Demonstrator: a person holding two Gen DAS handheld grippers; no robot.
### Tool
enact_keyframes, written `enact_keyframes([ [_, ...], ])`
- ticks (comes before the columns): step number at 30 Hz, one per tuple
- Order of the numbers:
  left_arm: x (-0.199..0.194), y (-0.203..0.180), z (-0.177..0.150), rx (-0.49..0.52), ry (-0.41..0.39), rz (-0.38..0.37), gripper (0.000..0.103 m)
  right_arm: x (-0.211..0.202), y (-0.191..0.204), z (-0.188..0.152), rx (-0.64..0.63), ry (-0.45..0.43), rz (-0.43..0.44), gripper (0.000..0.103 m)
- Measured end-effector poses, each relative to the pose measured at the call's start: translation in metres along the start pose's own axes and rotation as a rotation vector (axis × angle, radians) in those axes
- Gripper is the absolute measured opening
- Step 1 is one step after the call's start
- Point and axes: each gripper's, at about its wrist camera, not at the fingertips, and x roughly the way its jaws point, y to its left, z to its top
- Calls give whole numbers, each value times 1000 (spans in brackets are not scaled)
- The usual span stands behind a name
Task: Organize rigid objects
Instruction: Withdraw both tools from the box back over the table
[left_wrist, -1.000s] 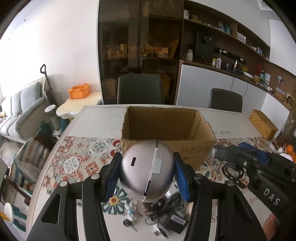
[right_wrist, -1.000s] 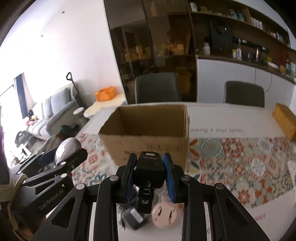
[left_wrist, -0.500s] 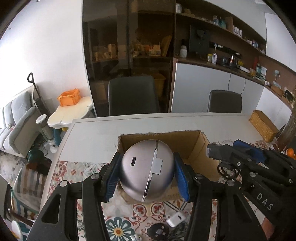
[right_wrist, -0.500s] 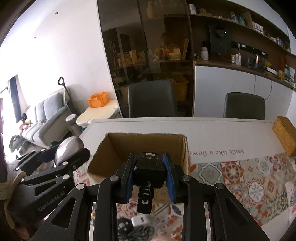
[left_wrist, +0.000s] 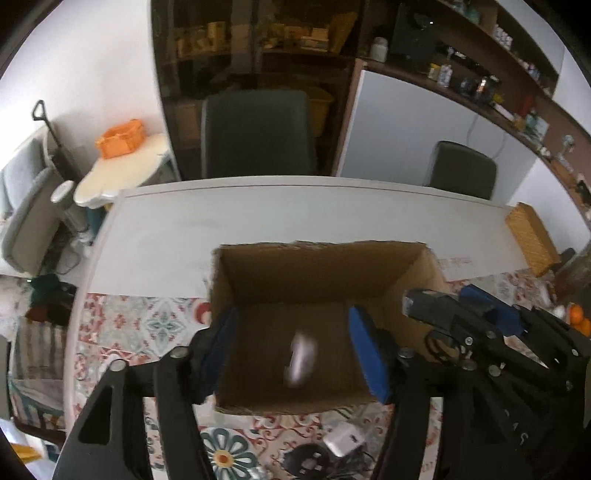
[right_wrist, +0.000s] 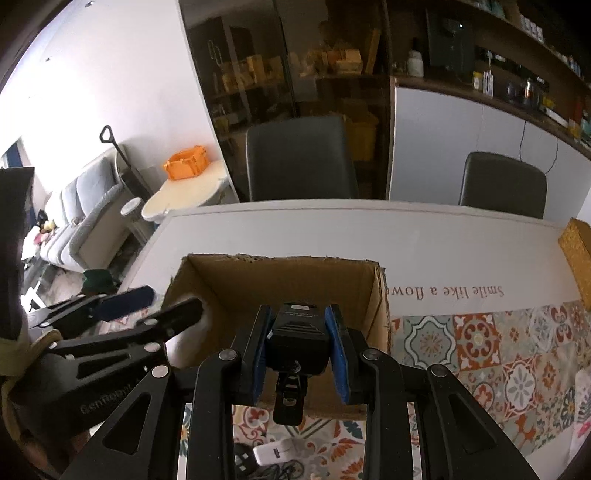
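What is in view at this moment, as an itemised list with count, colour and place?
cardboard box: one, brown, open-topped, on the table under both grippers
silver object: one, blurred, inside the box between the left fingers, not gripped
black device: one, clamped in the right gripper above the box's near wall
white charger: one, on the patterned cloth in front of the box, among black cables
table: one, white, far half bare
patterned cloth: one, orange and blue tiles, near half of the table
chairs: two, dark, behind the table
woven box: one, tan, right table edge
orange crate: one, on a cream side table
left gripper: black, blue pads, opening
right gripper: black, blue pads, shut
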Motion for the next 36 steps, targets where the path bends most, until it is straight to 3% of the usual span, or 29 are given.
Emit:
enact_keyframes([
  [5,-14,8,-4,-7,-60,98,83,15,2,3,-4,64,-2,31],
  [7,-22,12,-6,-16,-91,164,86,16,3,3,-1,65,-21,54],
  [8,-23,15,-7,-21,-99,180,88,15,3,2,5,61,-39,58],
  [19,-55,19,-36,-32,-151,212,96,-24,11,-13,6,29,-143,80],
  [28,-89,7,-75,-3,-215,226,103,-61,9,-44,18,-16,-187,87],
  [36,-92,13,-111,-66,-170,181,103,-68,5,-77,40,24,-140,87],
])
